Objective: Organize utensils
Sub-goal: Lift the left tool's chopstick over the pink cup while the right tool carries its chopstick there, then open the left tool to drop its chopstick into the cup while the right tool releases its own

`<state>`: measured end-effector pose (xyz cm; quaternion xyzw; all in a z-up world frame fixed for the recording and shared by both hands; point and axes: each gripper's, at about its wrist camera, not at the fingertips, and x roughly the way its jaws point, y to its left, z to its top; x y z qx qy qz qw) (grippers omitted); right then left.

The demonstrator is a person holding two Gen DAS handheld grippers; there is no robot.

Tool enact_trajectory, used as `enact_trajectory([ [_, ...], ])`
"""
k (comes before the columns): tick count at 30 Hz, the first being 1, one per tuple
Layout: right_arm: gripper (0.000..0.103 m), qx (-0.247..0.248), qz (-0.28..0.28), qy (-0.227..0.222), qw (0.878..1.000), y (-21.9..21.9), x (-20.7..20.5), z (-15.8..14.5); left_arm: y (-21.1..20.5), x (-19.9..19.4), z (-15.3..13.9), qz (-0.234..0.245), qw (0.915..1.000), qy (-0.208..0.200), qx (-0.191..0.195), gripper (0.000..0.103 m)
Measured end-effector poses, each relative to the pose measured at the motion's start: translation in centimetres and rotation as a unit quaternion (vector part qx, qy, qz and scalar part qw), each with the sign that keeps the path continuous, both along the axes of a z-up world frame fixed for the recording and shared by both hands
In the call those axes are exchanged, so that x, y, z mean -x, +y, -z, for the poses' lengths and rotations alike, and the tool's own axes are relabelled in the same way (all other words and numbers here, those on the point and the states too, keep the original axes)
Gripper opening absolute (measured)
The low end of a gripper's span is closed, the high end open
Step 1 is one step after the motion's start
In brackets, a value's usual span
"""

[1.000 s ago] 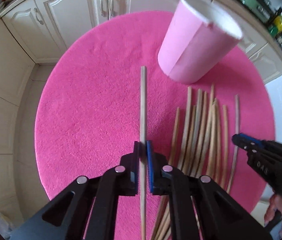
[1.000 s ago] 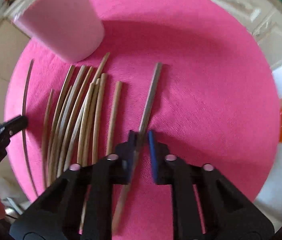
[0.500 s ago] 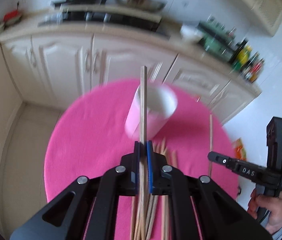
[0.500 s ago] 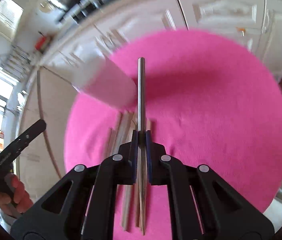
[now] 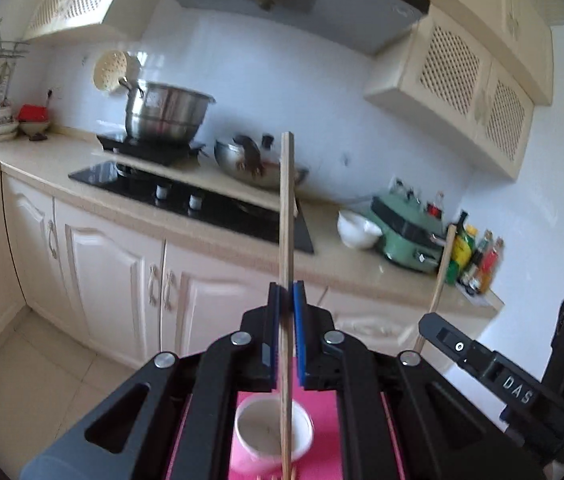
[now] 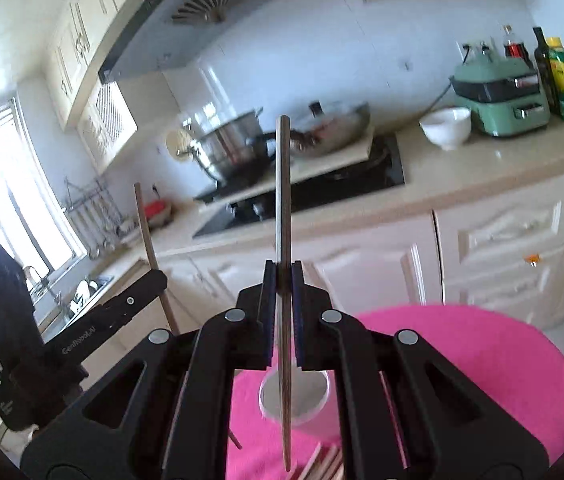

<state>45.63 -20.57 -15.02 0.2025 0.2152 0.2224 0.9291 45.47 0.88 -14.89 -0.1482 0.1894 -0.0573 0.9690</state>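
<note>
each gripper pinches a chopstick; lower ends cut off.

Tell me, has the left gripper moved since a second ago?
Yes. The left gripper has lifted and tilted up: the pink cup now sits low, and the kitchen counter fills the view.

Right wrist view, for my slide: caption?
Right tongs grip one chopstick upright above the pink cup on the pink mat.

each gripper clamps one upright chopstick above the cup on the round mat; more chopsticks lie before the cup, the counter behind.
</note>
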Motion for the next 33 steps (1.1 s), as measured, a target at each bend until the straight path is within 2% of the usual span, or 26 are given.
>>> enact_trajectory([
  [7,0.008,-0.012,0.021,-0.02,1.0,0.6,-3.0,3.0,-0.2,-2.8,2.2,-0.022,0.9997,-0.014,-0.001,0.006],
  [10,0.008,0.005,0.018,-0.022,1.0,1.1,-3.7,3.8,-0.3,-3.8,3.5,-0.03,0.9995,-0.012,-0.006,0.006],
  [17,0.008,0.037,-0.001,0.012,0.999,1.7,-2.5,6.5,-0.8,-3.6,7.0,-0.023,0.9989,0.035,-0.02,0.007],
  [24,0.008,0.068,-0.011,0.045,0.997,1.6,-0.4,8.1,-1.1,-1.8,7.9,-0.001,0.997,0.07,-0.034,0.007],
  [30,0.008,0.064,-0.008,0.073,0.995,1.5,0.4,8.5,-0.9,-0.6,8.2,0.005,0.9941,0.102,-0.037,0.008],
  [31,0.008,0.063,-0.006,0.078,0.995,1.4,0.5,8.4,-0.9,-0.2,8.3,0.004,0.9931,0.109,-0.044,0.009],
  [33,0.009,0.058,-0.002,0.086,0.995,1.3,0.7,8.3,-0.7,0.4,8.2,0.004,0.9919,0.117,-0.05,0.023],
])
